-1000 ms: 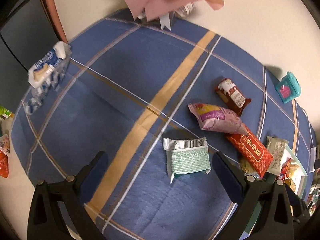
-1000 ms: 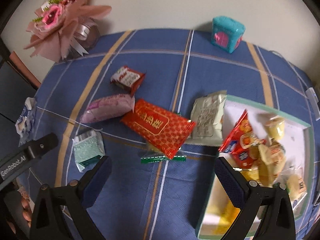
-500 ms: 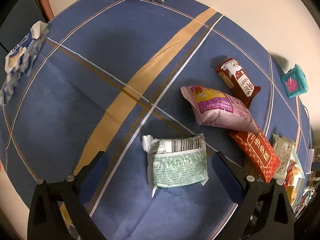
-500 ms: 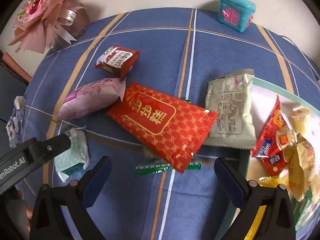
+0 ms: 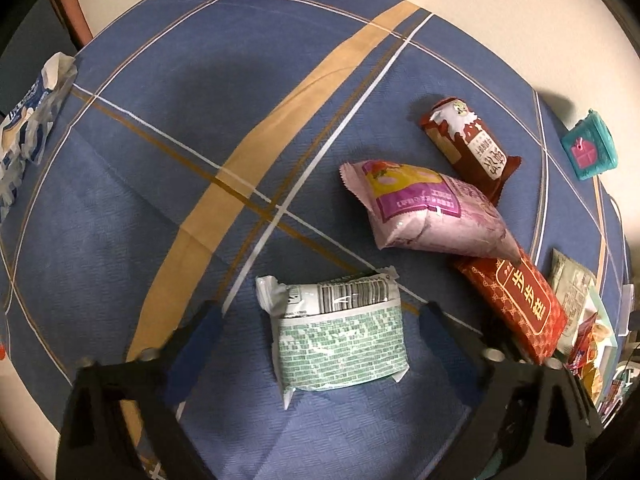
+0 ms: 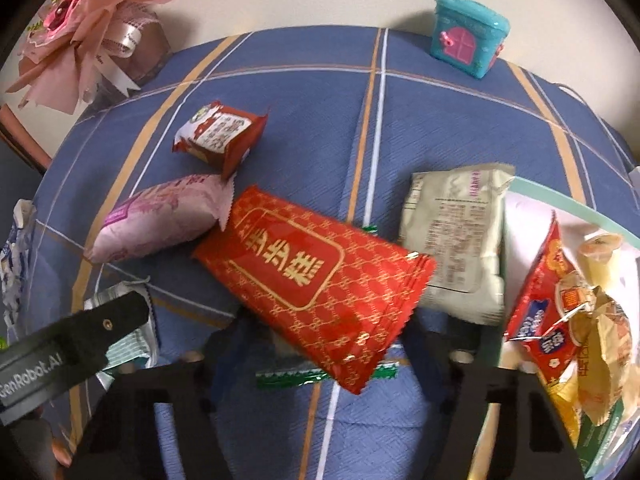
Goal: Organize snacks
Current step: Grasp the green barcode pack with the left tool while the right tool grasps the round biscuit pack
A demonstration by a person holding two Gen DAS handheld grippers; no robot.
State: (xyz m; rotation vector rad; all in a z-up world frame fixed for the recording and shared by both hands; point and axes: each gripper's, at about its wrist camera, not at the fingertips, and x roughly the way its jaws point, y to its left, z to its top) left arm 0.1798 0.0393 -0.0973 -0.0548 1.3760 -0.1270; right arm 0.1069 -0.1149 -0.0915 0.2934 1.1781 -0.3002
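Note:
My left gripper [image 5: 320,320] is open, its fingers on either side of a green-and-white snack packet [image 5: 340,340] lying on the blue tablecloth [image 5: 180,140]. My right gripper [image 6: 320,348] is open, its fingers either side of the near end of a red packet with gold characters [image 6: 312,284]. A green wrapper [image 6: 324,374] lies under the red packet. Beside them lie a pink packet [image 6: 156,220], a brown packet [image 6: 220,136] and a pale packet [image 6: 456,240]. The red packet [image 5: 516,300], the pink packet [image 5: 428,208] and the brown packet [image 5: 468,144] also show in the left wrist view.
A white tray with a green rim [image 6: 532,196] at the right holds several snacks [image 6: 560,308]. A teal toy house [image 6: 468,36] and a pink bouquet [image 6: 80,36] stand at the table's back edge. A blue-and-white packet [image 5: 28,120] lies at the left edge.
Both grippers have moved down and forward. The left one now straddles the green-and-white packet. The right one has closed in on the red packet.

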